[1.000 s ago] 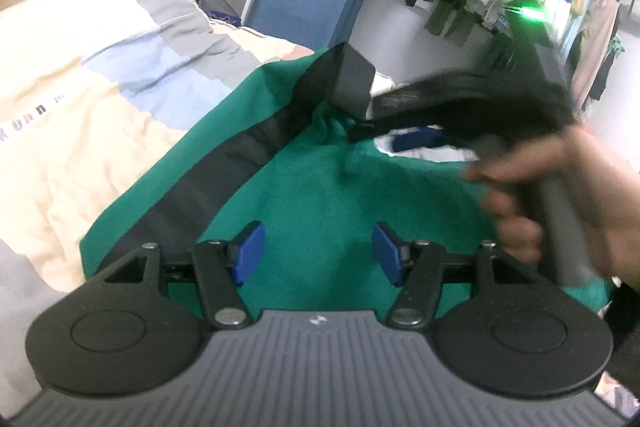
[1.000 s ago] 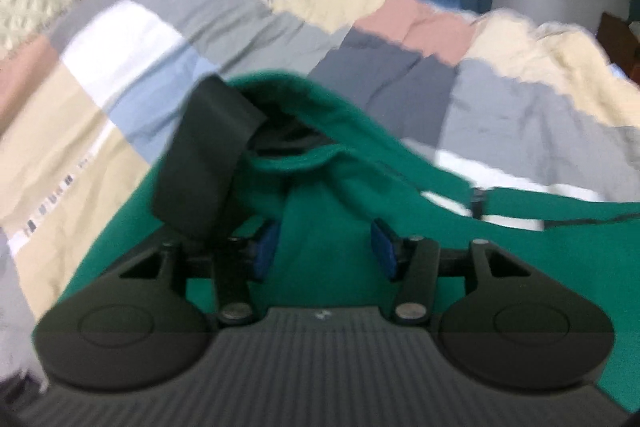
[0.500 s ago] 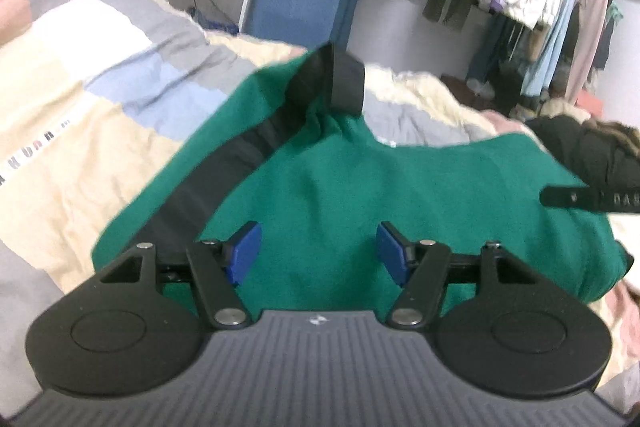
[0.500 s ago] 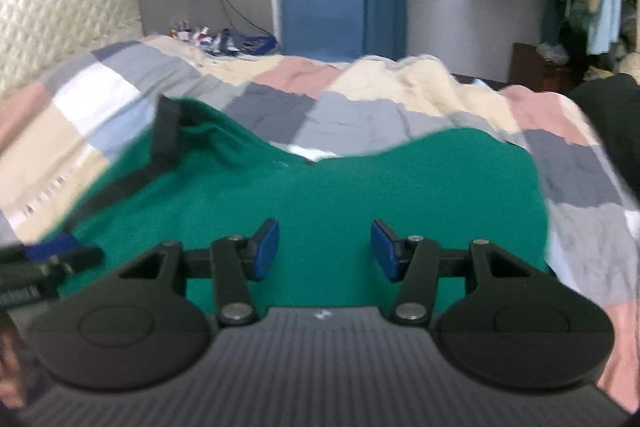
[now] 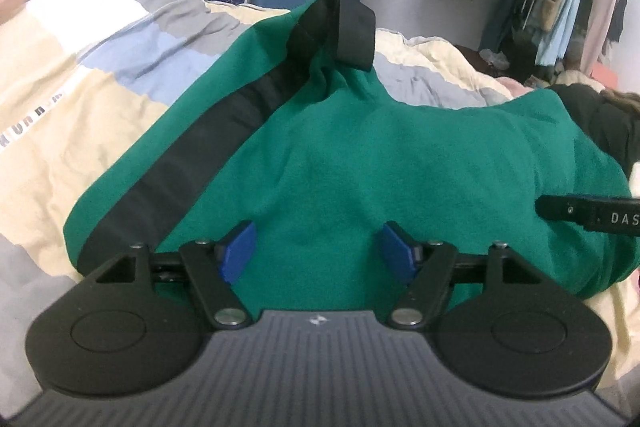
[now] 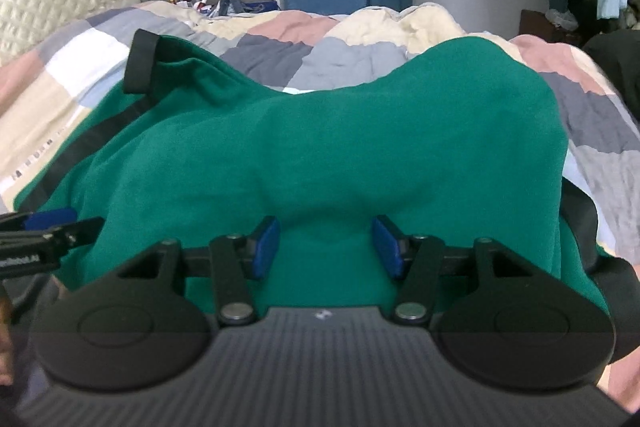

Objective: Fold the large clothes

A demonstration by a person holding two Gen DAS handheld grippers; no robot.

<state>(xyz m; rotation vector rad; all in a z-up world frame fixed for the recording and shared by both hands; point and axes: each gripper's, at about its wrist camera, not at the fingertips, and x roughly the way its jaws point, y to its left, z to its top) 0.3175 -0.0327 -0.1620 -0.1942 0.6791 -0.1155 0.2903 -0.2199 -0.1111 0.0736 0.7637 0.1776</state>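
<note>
**Both grippers free over the green top, next grab not yet made**

The left gripper [image 5: 316,253] has its blue pads [image 5: 239,254] well apart with nothing between them; its jaws have just been opening, and only the green top [image 5: 400,163] shows behind the gap. The right gripper [image 6: 326,247] also stands apart, less widely, having just opened a little further, and its pads [image 6: 267,247] press on nothing. Whether either tip brushes the cloth I cannot tell.

The top lies spread on the patchwork quilt [image 5: 80,67], its near hem just under both grippers. A black stripe [image 5: 208,147] runs up 1 sleeve to a black cuff [image 5: 344,27] that sticks up at the far left corner. In the right wrist view that cuff [image 6: 140,63] sits far left, and the left gripper's tip pokes in at the left edge.

My reading: this is the pause between 2 folds, each hand lining up along the near edge. The next move likely calls for closing on the hem at 2 spread points, pinching every layer, then lifting evenly so the cloth carries over without bunching.
</note>
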